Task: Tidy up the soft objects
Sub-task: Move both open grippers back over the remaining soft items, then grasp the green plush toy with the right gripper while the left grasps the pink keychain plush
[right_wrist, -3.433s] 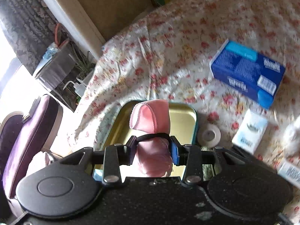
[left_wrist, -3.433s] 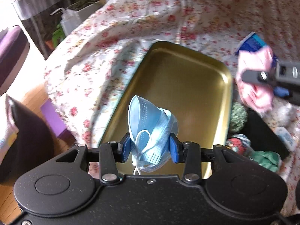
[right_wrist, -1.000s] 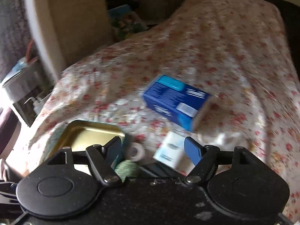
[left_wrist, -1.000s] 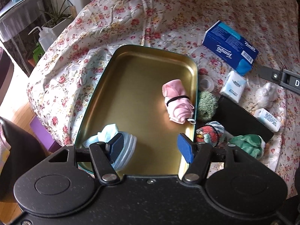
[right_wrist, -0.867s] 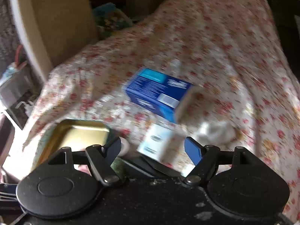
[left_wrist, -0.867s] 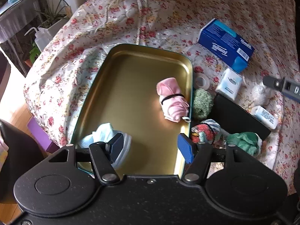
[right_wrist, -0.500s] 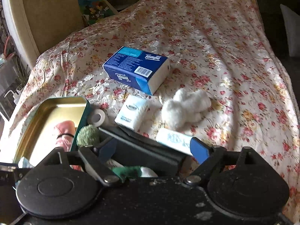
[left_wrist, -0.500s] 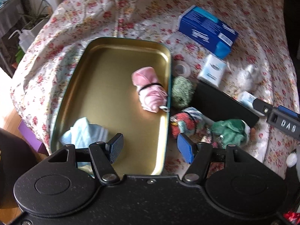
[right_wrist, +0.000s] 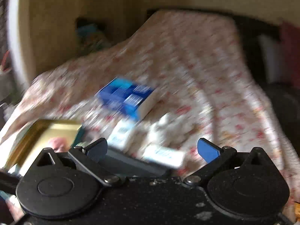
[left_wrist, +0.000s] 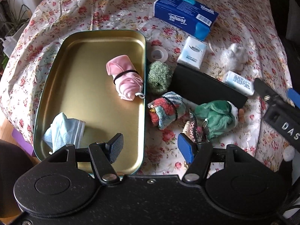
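Note:
A gold metal tray (left_wrist: 90, 43) lies on the flowered bedspread and holds a pink rolled cloth (left_wrist: 124, 79) and a light blue face mask (left_wrist: 64, 131). Right of the tray lie a green knitted roll (left_wrist: 159, 76), a red-and-teal rolled cloth (left_wrist: 166, 110), a green plush toy (left_wrist: 217, 116) and a white plush (left_wrist: 233, 57). My left gripper (left_wrist: 151, 148) is open and empty above the tray's near right edge. My right gripper (right_wrist: 155, 150) is open and empty; part of it shows in the left wrist view (left_wrist: 281, 108). The right wrist view is blurred.
A blue tissue box (left_wrist: 184, 18), a white tissue pack (left_wrist: 193, 53), a tape roll (left_wrist: 159, 54), a small white box (left_wrist: 238, 82) and a black flat case (left_wrist: 204, 88) lie on the bed (left_wrist: 93, 9). The bed's left edge drops to the floor.
Both grippers let go of the mask and the pink cloth into the tray and opened. My left gripper has shifted right, and my right gripper has swung over the items right of the tray.

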{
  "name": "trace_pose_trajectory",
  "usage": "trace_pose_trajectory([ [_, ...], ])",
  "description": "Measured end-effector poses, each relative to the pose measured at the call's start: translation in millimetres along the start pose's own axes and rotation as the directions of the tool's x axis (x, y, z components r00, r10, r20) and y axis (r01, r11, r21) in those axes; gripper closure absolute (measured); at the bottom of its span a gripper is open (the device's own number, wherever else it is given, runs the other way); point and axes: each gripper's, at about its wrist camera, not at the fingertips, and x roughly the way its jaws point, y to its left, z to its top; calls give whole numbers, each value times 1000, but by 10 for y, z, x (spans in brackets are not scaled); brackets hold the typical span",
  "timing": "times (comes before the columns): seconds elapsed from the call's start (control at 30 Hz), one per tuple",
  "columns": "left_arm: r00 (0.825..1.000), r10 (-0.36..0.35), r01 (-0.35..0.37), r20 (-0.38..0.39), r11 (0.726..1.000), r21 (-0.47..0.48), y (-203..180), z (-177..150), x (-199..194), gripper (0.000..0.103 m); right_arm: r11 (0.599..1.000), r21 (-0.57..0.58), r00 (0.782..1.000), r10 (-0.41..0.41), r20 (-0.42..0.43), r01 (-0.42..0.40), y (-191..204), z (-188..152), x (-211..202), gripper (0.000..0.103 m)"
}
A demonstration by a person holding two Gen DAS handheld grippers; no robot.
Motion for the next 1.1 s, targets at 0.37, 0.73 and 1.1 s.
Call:
trace_pose_trajectory([
  [0.37, 1000, -3, 5, -27, 999, 53, -84, -79, 49, 42, 999, -47, 976, 13, -216, -24, 183, -194, 384, 15],
  [0.73, 999, -25, 28, -41, 997, 74, -132, -105, 60, 42, 998, 0, 927, 53, -372, -57, 180, -290, 657, 25],
  [1.1, 1000, -7, 9, -22, 999, 54, -99, -78, 70, 42, 994, 68, 898, 104, -428, -83, 84, -276, 671, 60],
])
